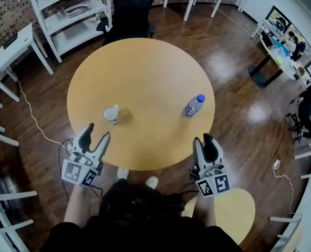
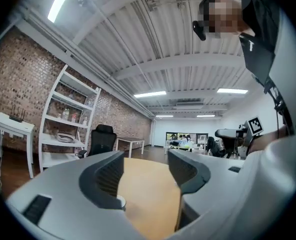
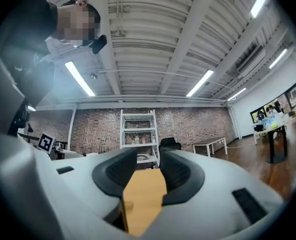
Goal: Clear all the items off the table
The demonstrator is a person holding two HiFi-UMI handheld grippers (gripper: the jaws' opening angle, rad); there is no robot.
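Observation:
On the round wooden table [image 1: 145,67] a white mug [image 1: 111,114] stands left of centre, and a clear water bottle with a blue cap [image 1: 194,106] lies tilted to the right. My left gripper [image 1: 99,130] hovers at the near left edge, just short of the mug, open and empty. In the left gripper view the left gripper [image 2: 145,169] frames bare tabletop, with a bit of the mug's rim [image 2: 119,200] by the left jaw. My right gripper [image 1: 202,138] is at the near right edge, below the bottle. Its jaws [image 3: 148,166] stand narrowly apart with nothing between them.
A black office chair [image 1: 132,9] stands at the table's far side, a white shelf unit [image 1: 74,9] beside it, and a white desk [image 1: 11,49] at far left. A small yellow round top [image 1: 234,209] sits low by my right arm. Cables [image 1: 34,119] trail on the floor at left.

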